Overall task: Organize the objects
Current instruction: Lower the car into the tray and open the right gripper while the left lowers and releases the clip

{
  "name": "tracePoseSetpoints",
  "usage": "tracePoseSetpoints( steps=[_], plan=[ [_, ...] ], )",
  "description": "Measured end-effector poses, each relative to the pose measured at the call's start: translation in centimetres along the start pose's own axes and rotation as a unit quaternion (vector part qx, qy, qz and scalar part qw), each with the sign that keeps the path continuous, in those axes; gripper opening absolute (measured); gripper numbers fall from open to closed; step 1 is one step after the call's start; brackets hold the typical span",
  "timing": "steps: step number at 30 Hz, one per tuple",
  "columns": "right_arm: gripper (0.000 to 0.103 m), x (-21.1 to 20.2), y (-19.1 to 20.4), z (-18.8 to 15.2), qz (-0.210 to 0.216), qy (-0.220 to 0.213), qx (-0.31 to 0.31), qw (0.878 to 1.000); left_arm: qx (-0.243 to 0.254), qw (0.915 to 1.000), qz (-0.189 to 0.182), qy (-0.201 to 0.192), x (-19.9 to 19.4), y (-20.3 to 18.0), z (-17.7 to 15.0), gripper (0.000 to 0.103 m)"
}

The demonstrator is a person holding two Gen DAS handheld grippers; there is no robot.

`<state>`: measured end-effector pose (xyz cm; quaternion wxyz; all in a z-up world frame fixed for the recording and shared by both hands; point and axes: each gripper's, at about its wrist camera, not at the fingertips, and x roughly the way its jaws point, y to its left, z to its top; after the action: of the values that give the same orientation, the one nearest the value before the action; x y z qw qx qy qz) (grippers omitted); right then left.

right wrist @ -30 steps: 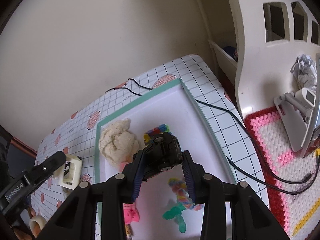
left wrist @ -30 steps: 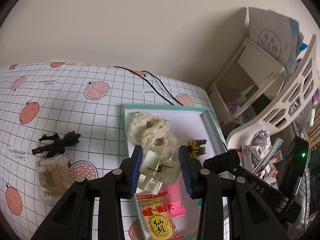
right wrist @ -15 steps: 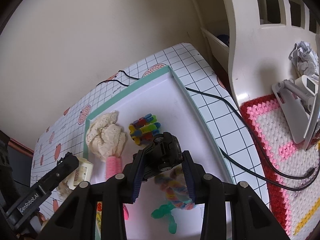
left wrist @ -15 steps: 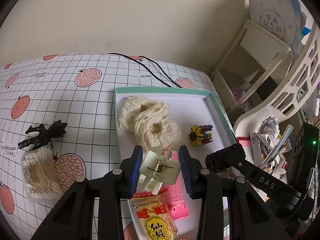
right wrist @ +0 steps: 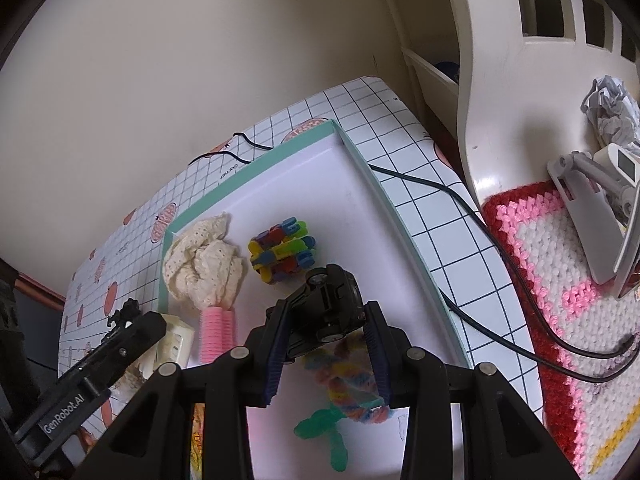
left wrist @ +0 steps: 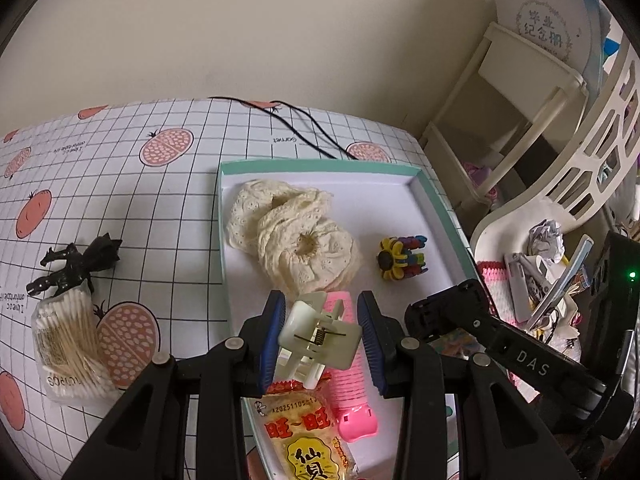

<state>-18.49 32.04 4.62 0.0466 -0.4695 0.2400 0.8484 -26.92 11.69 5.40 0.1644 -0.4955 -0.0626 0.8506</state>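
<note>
Checked tablecloth with pink fruit lies under your white tray with the green rim. Your left gripper squeezes a cream plastic hair claw above it; it's light, stiff and springy. Your right gripper pinches a small black toy car, hard and slippery. Farther off sits a soft lace scrunchie.

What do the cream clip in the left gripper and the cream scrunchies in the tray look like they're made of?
Cream clip: looks like hard moulded plastic with a smooth, slightly glossy surface, and a bare metal coil spring across its middle. Cream scrunchies: soft matte fabric, apparently eyelet lace or crochet, judging by the ruffled folds and small punched holes. The exact fibre cannot be told.
</note>
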Motion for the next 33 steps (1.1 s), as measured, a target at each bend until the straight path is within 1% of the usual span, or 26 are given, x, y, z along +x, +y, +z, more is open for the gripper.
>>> tracePoseSetpoints(
  steps=[9, 14, 23, 26, 29, 30, 33],
  plan=[
    [0.040, 0.7, -0.5, -0.1, -0.007, 0.010, 0.000, 1.000, 0.000, 0.9998, 0.010, 0.018, 1.1, 0.2, -0.6, 0.039],
    [0.040, 0.9, -0.4, -0.2, -0.009, 0.012, -0.001, 1.000, -0.003, 0.9997, 0.011, 0.022, 1.0, 0.3, -0.6, 0.039],
    [0.040, 0.3, 0.1, 0.1, -0.009, 0.003, -0.011, 1.000, -0.007, 0.9999, 0.009, 0.005, -0.9, 0.5, 0.6, 0.040],
    [0.040, -0.2, 0.5, 0.4, -0.008, -0.001, -0.014, 1.000, -0.010, 0.9999, 0.008, -0.008, -1.9, 0.5, 1.2, 0.040],
    [0.040, -1.0, 1.1, 0.8, -0.012, -0.007, -0.022, 1.000, -0.008, 0.9996, 0.015, -0.024, -3.2, 0.6, 1.7, 0.040],
    [0.040, -1.2, 1.3, 0.8, -0.013, -0.009, -0.025, 1.000, -0.007, 0.9994, 0.017, -0.029, -3.6, 0.6, 1.9, 0.041],
    [0.040, -1.9, 2.0, 1.0, -0.020, -0.016, -0.037, 0.999, -0.006, 0.9991, 0.018, -0.037, -4.1, 0.5, 2.1, 0.049]
  ],
)
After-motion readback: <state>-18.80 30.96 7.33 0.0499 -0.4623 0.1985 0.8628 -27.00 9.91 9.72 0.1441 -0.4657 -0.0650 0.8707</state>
